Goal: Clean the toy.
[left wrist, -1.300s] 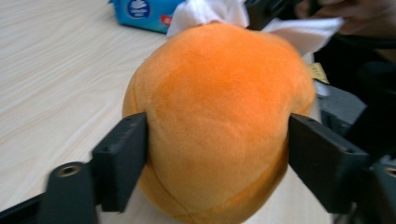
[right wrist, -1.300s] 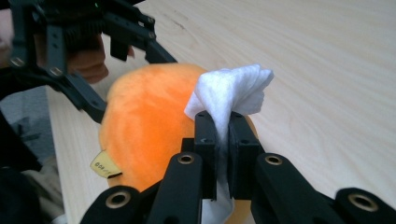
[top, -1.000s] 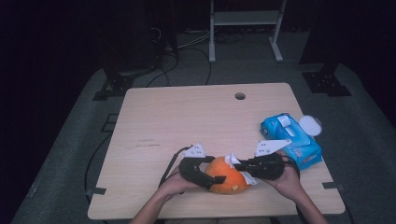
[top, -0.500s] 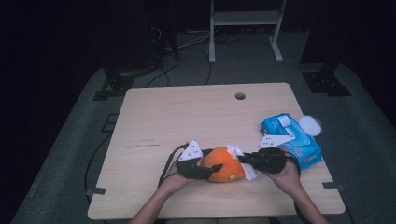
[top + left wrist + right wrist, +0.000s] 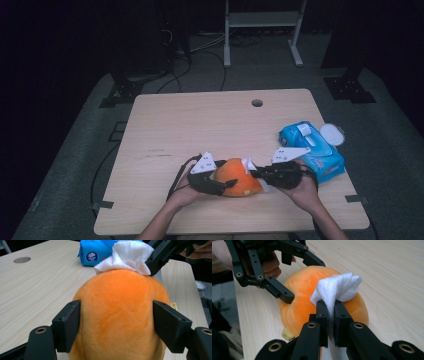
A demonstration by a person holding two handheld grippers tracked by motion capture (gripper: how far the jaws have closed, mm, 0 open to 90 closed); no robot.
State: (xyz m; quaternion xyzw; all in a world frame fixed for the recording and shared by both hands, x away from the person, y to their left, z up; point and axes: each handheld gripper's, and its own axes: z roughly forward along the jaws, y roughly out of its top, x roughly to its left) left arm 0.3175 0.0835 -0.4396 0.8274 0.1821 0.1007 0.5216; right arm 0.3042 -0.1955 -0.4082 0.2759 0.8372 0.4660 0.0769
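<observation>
Between left claw [image 5: 116,325] pads: orange plush [image 5: 120,315] | right claw [image 5: 331,315] pinches wipe [image 5: 337,290]

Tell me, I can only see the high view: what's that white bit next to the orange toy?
Observer: A white wipe, pinched in the right gripper and pressed on the orange plush toy.
Operator: Is the other gripper squeezing the toy?
Observer: The left gripper has a pad on each side of it, touching the fur; its jaws have just been opening.
Operator: What's on the blue pack?
Observer: The blue wipes pack has a round white logo.
</observation>
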